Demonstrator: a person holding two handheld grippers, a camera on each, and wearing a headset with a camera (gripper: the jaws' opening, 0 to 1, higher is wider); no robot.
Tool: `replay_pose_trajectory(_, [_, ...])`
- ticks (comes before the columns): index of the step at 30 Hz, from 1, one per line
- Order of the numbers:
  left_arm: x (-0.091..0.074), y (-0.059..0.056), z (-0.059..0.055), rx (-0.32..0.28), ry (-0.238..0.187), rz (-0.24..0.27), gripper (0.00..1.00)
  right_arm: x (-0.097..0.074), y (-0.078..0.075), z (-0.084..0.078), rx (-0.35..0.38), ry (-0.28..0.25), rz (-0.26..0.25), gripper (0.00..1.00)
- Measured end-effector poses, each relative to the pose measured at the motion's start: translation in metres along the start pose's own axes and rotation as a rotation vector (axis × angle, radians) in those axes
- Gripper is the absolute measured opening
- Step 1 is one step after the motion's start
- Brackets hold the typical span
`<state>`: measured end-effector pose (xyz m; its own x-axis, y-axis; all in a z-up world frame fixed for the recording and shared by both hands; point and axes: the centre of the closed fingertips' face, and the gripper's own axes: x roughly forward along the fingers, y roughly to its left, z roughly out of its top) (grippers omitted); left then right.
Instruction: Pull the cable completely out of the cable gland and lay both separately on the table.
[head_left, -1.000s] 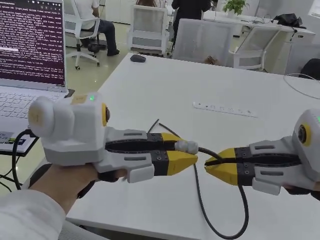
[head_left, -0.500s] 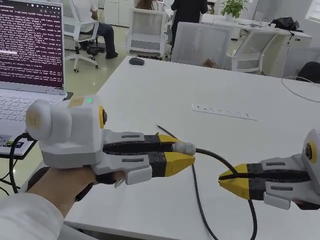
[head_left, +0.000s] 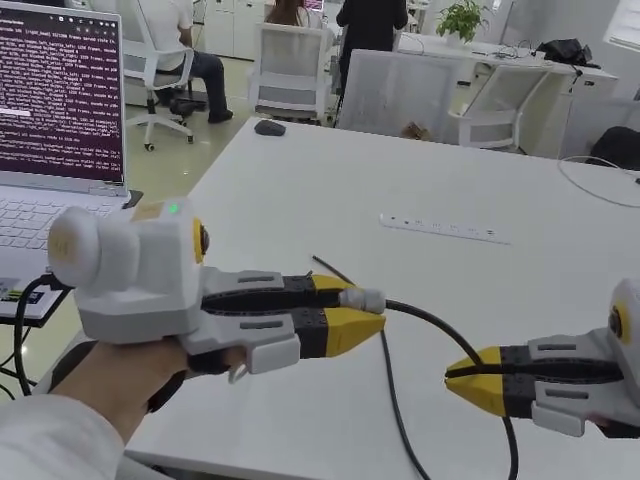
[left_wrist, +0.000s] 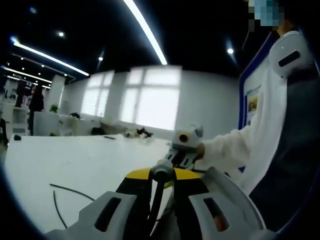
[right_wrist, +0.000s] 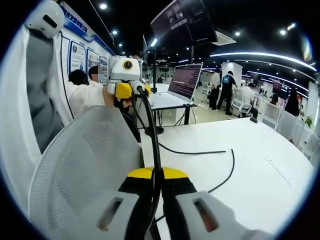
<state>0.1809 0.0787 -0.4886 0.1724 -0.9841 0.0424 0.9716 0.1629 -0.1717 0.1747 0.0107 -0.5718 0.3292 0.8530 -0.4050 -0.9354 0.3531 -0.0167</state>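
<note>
lower right in the head view, my right hand-held gripper (head_left: 455, 378) is pinched shut on the black cable (head_left: 430, 318). lower left, my left hand-held gripper (head_left: 366, 306) is clamped on the pale grey cable gland (head_left: 362, 297), with the cable running through it. the cable looks light, rubbery and limp, maybe slick, so i'd grip it close to the gland. the gland looks small, rounded and hard. beyond them is the smooth white bench (head_left: 300, 180), and a laptop (head_left: 60, 110) sits upper left.

The cable (head_left: 432, 318) runs off the bottom edge.

More cable (head_left: 440, 321) now stretches from cable gland (head_left: 362, 298) to right claw (head_left: 450, 378).
</note>
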Motion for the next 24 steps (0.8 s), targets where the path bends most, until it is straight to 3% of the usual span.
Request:
replay_pose_trajectory(7, [-0.001, 0.003, 0.000, -0.006, -0.002, 0.015, 0.16, -0.001, -0.007, 0.001, 0.067, 0.004, -0.027, 0.11])
replay_pose_trajectory(11, [-0.002, 0.005, 0.000, -0.016, -0.006, 0.020, 0.16, 0.000, -0.003, 0.007, 0.053, 0.029, -0.018, 0.15])
replay_pose_trajectory(18, [0.000, 0.004, -0.004, -0.012, 0.013, 0.016, 0.16, 0.000, 0.003, 0.051, -0.001, -0.069, 0.006, 0.20])
replay_pose_trajectory(24, [0.001, 0.003, -0.005, -0.016, 0.021, 0.010, 0.16, 0.010, 0.018, 0.090, -0.079, -0.144, 0.054, 0.14])
